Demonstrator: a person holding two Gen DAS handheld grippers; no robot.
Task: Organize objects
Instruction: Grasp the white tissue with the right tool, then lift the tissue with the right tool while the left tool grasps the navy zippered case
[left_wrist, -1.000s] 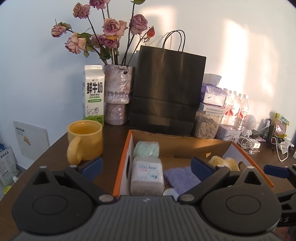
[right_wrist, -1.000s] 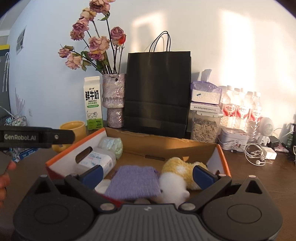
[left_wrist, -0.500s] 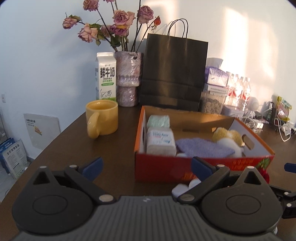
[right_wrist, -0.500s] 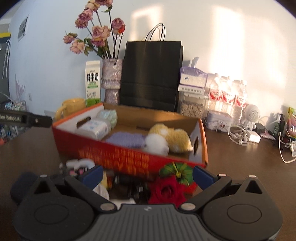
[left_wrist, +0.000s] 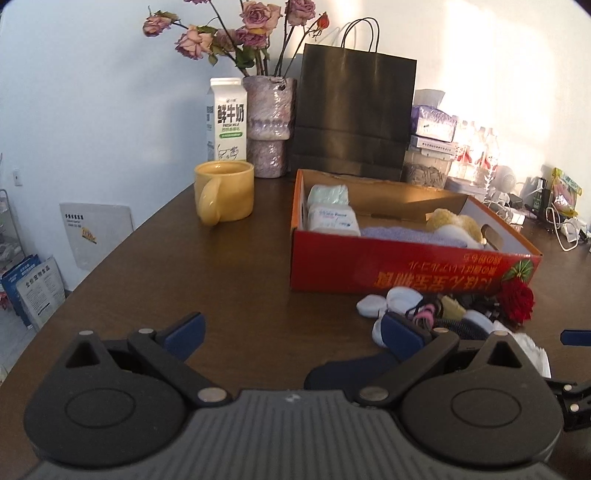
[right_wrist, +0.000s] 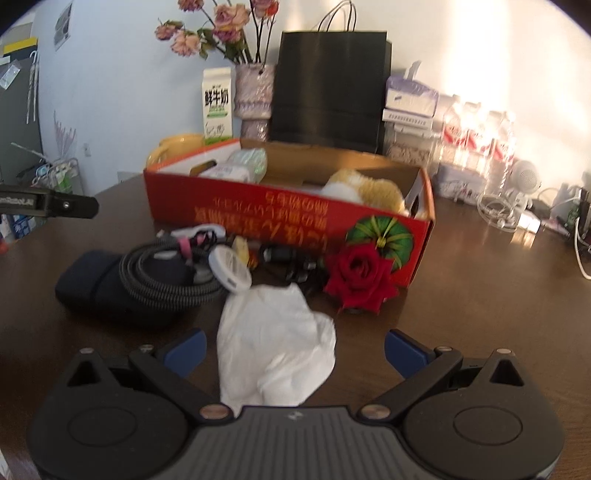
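Jaws apart, both grippers | tissue (right_wrist: 275, 343) between right's | box (left_wrist: 388, 266) beyond clutter | table (left_wrist: 184, 266) bare leftward

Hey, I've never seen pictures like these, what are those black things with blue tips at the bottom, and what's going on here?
No robot here: a person holds a two-finger grabbing tool in each hand, and each tool carries a wide-angle camera looking along its fingers. One picture is from the left tool, the other from the right tool. The blue tips are finger pads. Both tools are open and hold nothing.

They face a brown table. On it stands a red box already holding packets, a purple cloth and a plush toy. In front of the box lies loose clutter: a white tissue, a red rose, a coiled cable and a dark pouch. A yellow mug stands left of the box.

The job is tidying up.
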